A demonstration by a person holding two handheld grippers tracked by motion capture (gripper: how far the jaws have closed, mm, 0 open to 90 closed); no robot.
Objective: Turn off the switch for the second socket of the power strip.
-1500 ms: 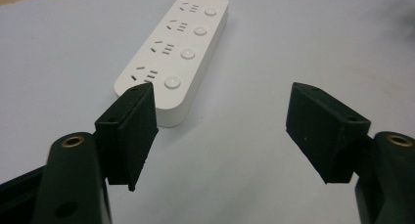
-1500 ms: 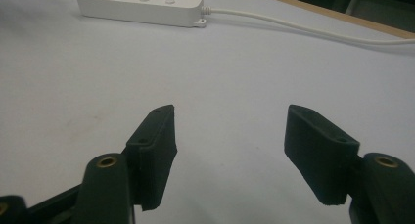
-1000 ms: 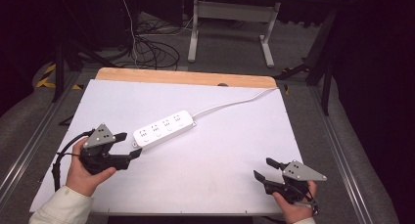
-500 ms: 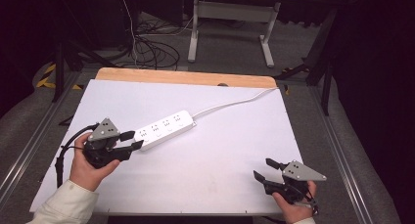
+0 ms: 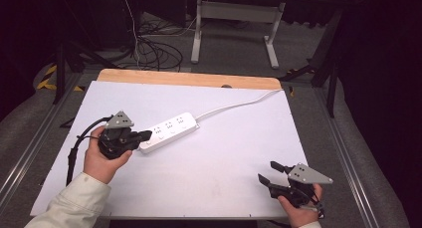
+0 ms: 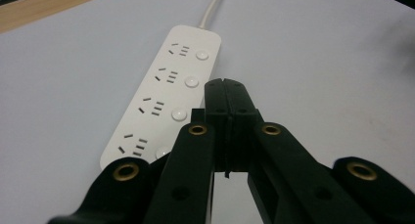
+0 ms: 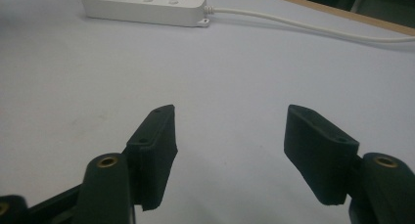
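The left gripper (image 6: 226,94), jaws pressed together and empty, hovers over the near end of the power strip (image 6: 164,94), its tip beside the buttons. The right gripper (image 7: 230,136), jaws apart, sits well away. The strip looks rigid, light and smooth-sided; probably best gripped across its narrow width.

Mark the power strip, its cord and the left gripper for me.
power strip (image 5: 169,132): high view, middle of its white top face.
cord (image 5: 234,106): high view, mid-run across the table.
left gripper (image 5: 145,135): high view, shut jaw tips at the strip's near end.
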